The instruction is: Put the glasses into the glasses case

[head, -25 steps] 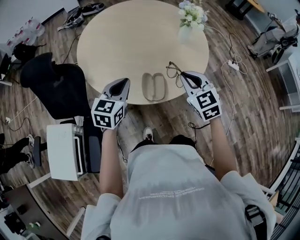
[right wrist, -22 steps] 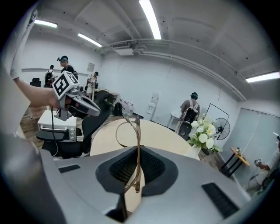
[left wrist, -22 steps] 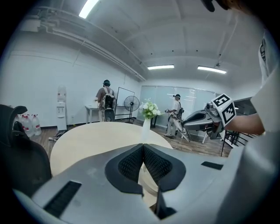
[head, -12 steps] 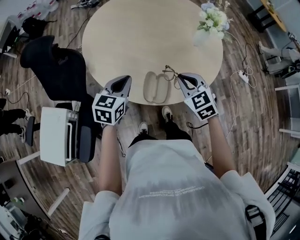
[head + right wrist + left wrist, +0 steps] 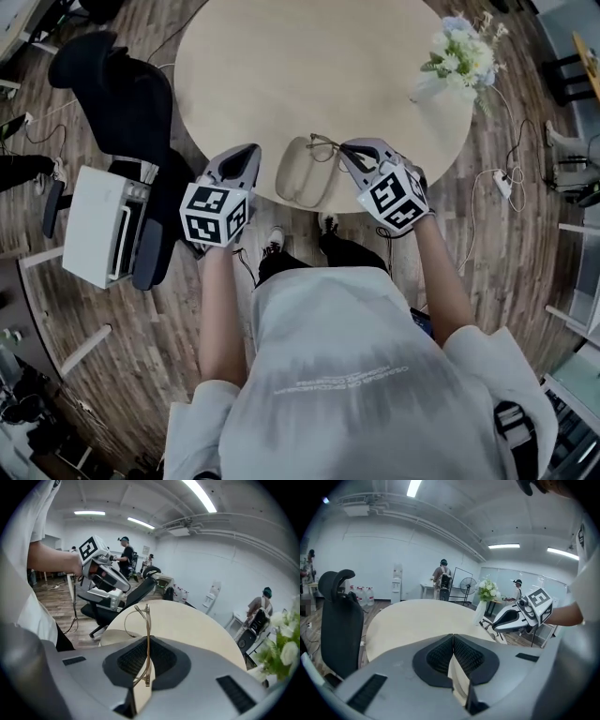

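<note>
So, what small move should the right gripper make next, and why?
Probably shift the right gripper a little to the left and lower it. Its jaws are shut on the glasses, which seem to hang over the right rim of the open glasses case, not yet inside it.

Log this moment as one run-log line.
right gripper: shut on glasses | left gripper: shut, empty | glasses case: open at table edge, glasses not inside
</note>
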The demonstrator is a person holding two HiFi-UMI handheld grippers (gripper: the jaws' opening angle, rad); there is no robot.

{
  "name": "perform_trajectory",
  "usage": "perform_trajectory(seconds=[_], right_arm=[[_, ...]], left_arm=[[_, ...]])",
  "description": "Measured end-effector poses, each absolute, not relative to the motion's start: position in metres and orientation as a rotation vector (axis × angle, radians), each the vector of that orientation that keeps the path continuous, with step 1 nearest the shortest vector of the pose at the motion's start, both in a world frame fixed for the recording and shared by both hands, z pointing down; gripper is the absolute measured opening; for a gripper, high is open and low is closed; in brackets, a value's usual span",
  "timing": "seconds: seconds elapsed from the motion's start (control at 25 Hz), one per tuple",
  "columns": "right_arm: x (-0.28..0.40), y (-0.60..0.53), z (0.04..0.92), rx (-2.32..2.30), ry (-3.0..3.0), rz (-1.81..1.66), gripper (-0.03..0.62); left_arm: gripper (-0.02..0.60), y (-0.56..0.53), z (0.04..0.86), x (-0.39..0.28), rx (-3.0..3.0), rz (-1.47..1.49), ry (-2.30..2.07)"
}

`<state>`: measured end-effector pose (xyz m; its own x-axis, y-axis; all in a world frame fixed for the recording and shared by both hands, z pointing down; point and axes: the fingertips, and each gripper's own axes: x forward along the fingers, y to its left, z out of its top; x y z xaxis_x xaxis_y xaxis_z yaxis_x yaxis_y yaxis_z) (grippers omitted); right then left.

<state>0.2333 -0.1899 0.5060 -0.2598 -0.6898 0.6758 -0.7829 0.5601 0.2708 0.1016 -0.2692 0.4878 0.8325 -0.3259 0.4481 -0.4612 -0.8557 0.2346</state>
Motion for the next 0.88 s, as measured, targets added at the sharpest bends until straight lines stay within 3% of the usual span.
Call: perform_trajectory(seconds=[0.88], right_arm=[[0.191, -0.194, 0.609, 0.225, -2.018, -0.328, 0.015]], left_arm=[[0.014, -0.225, 0.552, 0.045, 2.326, 0.473, -1.124]])
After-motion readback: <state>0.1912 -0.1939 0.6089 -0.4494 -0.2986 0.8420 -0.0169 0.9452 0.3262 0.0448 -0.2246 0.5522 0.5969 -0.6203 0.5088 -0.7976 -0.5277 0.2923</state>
